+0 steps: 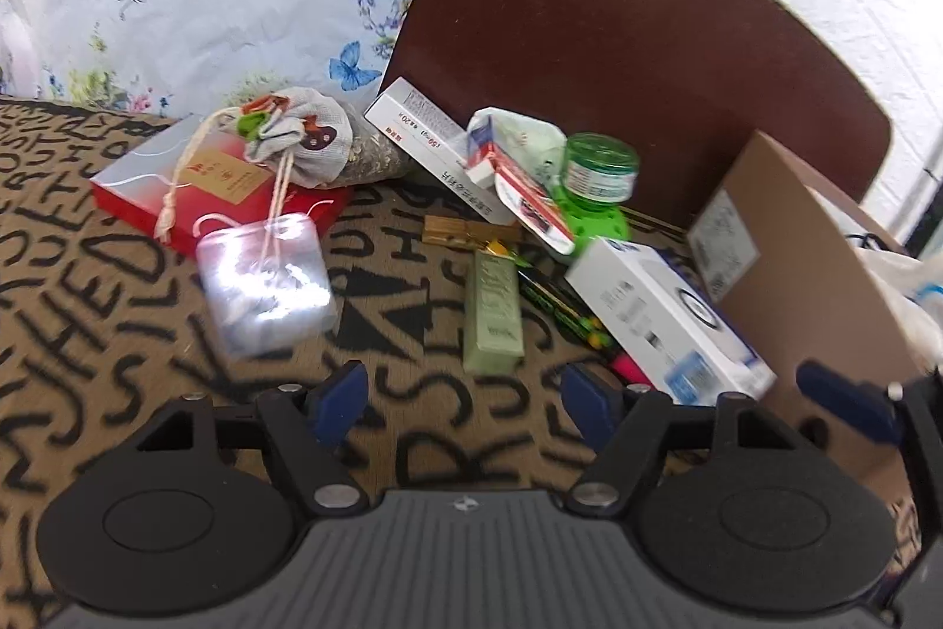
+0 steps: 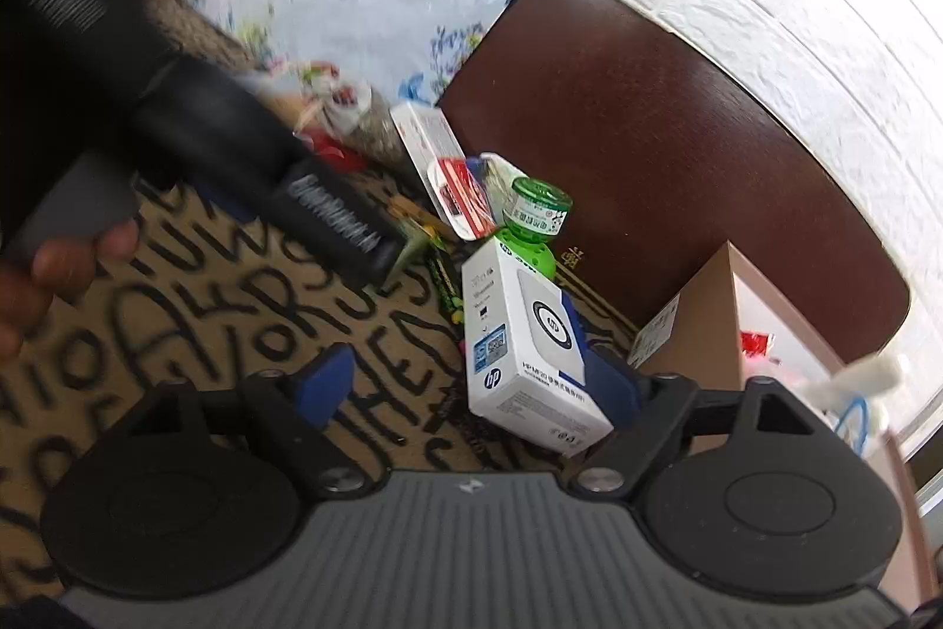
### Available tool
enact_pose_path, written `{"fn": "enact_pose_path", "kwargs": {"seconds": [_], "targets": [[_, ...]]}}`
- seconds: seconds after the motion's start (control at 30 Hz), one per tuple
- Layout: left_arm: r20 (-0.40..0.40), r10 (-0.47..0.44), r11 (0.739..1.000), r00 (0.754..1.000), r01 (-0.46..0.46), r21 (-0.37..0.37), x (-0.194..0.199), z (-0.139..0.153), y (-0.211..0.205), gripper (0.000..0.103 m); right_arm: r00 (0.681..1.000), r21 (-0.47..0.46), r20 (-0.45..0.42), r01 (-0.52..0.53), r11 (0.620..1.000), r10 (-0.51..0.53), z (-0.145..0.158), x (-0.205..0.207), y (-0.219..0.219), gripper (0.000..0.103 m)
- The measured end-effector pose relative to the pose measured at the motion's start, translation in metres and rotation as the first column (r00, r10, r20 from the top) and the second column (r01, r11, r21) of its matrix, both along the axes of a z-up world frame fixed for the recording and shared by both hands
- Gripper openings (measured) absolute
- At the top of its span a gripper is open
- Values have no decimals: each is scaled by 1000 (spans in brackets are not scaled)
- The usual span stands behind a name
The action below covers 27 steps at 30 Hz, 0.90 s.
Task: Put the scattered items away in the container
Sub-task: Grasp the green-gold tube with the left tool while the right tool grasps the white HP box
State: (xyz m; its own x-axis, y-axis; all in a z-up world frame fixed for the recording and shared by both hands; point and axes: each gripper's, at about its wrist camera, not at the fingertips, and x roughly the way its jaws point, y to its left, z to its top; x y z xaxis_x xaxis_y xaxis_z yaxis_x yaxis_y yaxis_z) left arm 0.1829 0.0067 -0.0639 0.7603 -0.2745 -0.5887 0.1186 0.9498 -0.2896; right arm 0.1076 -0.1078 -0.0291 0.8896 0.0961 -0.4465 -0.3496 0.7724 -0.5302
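My tan carpet with black lettering carries a red flat gift box at ten o'clock, a pale green carton centrally, a white HP box and a brown cardboard box at three.

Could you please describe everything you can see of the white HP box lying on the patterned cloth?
The white HP box is a closed rectangular cardboard carton with a blue corner panel, a round HP logo, a product picture and small print. It lies flat on the lettered cloth, beside the brown cardboard box, its far end against a green object. The right gripper straddles its near end, pads not pressing.
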Motion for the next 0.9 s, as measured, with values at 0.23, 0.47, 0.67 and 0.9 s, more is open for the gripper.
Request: {"fn": "enact_pose_path", "kwargs": {"seconds": [0.23, 0.47, 0.67, 0.9], "targets": [[10, -24, 999, 1000, 23, 49, 33, -13, -18, 72, 998, -112, 17, 61, 992, -59, -29, 32, 6, 72], [28, -41, 992, 999, 37, 121, 46, -12, -27, 23, 991, -174, 80, 123, 977, -110, -37, 50, 2, 47], [3, -55, 991, 998, 54, 125, 25, -6, -19, 23, 994, -70, 61, 95, 993, -90, -15, 34, -7, 36], [-52, -79, 993, 996, 83, 86, -31, -3, 0, 23, 984, 352, -178, 83, 932, -21, 32, 0, -55, 31]]}}
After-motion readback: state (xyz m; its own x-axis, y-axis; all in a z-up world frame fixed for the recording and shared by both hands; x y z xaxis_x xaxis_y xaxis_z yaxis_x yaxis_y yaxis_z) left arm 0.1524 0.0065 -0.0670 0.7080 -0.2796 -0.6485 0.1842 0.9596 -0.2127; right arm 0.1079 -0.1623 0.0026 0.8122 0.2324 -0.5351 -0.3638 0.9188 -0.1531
